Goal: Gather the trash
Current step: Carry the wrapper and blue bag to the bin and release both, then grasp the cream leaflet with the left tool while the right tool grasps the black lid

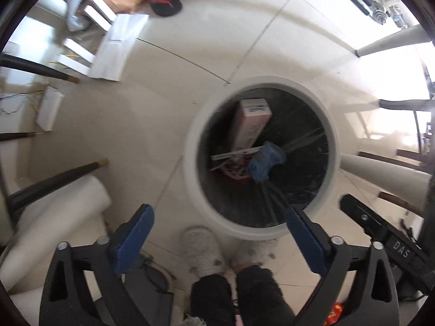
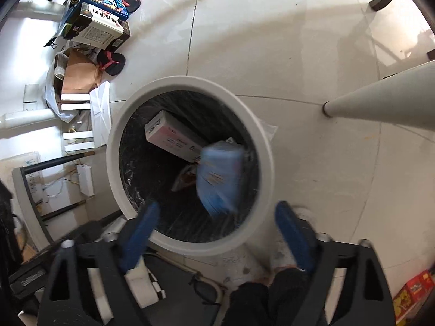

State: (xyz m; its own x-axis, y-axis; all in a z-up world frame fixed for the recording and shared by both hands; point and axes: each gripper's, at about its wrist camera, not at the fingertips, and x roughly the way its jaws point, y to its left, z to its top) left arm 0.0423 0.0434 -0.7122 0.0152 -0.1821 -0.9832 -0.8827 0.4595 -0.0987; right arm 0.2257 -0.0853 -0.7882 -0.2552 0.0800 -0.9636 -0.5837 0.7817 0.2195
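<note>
Both views were aimed down into a round white trash bin (image 1: 190,146) lined with a black bag, standing on the tiled floor (image 1: 168,103). The left hand-held gripper (image 1: 220,226) was seen spread wide over the bin's near rim, nothing between its blue pads (image 1: 136,241). The right hand-held gripper (image 2: 216,226) was likewise spread wide and empty, above the bin (image 2: 267,146). A blue packet (image 2: 221,175), motion-blurred, was seen inside the bin opening, apart from both grippers; whether it was touching the other trash could not be told. The same blue packet (image 1: 266,161) was seen in the left view near the bin's middle. A pink-and-white carton (image 1: 250,123) was leaned upright against the liner, with a red wrapper (image 1: 236,169) and white paper scraps beneath it. The person's grey slippers (image 1: 202,252) were seen just beside the bin. Boxes (image 2: 95,30), a brown paper bag (image 2: 78,74) and black-and-red sandals (image 2: 111,61) were left on the floor, well apart from the bin.
</note>
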